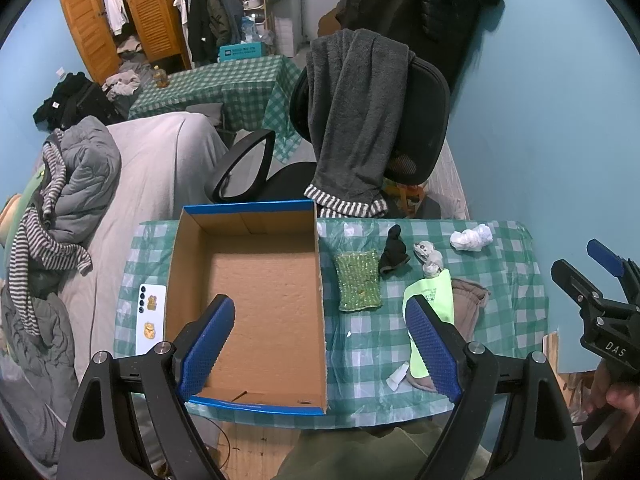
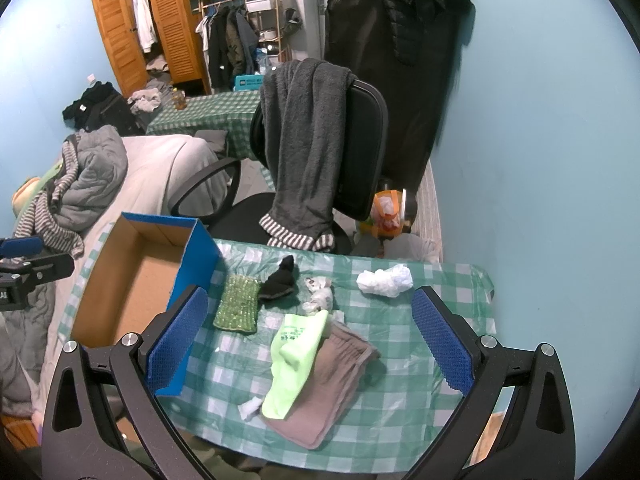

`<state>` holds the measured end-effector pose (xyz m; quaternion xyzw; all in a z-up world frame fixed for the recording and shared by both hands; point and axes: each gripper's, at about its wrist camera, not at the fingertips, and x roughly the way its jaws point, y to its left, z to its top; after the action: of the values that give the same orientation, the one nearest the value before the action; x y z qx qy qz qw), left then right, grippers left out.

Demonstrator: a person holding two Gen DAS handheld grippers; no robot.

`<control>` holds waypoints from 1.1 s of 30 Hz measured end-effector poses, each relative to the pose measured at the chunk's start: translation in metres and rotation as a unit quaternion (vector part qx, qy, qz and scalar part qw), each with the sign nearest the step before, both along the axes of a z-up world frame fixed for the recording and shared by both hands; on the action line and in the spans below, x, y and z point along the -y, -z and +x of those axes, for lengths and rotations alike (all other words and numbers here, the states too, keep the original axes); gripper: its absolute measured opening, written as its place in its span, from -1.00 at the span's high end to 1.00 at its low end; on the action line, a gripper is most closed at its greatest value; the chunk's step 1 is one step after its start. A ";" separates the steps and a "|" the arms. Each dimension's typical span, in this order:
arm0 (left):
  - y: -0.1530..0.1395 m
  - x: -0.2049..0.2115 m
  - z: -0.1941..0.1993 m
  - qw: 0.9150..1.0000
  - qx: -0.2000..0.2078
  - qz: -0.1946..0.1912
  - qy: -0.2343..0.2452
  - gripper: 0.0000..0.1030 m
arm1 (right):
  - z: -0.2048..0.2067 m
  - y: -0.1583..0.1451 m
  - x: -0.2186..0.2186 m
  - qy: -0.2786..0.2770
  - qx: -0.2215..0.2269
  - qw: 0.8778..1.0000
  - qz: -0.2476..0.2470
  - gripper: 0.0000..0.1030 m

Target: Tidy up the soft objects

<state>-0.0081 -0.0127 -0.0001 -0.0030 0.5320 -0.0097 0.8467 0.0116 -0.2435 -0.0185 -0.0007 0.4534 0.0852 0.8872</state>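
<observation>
Hovering above desk (image 2: 440,280), both claws, left claw (image 1: 320,344) and right claw (image 2: 310,344), spread wide, empty. Neon-green sock (image 2: 296,356) lying across brown cloth (image 2: 336,380), beside empty cardboard box (image 1: 248,280). Pinch sock alone mid-length, lift clear, deposit in box.

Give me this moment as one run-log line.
left gripper: open, above box | right gripper: open, above lime cloth | cardboard box: empty | soft items on table: none boxed
</observation>
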 end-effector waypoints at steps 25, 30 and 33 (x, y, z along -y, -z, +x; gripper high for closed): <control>0.007 0.021 0.006 1.000 -0.011 -0.005 0.011 -0.72 | 0.001 0.000 0.004 0.000 -0.001 1.000 0.000 -0.96; 0.008 0.023 0.012 1.000 -0.016 -0.007 0.013 -0.72 | 0.003 0.003 0.006 0.000 -0.003 1.000 -0.001 -0.96; 0.010 0.025 0.015 1.000 -0.019 -0.007 0.014 -0.72 | 0.005 0.006 0.008 0.001 -0.006 1.000 0.000 -0.96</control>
<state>0.0073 -0.0372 -0.0097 -0.0021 0.5483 -0.0251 0.8359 0.0166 -0.2511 -0.0244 0.0002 0.4587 0.0848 0.8846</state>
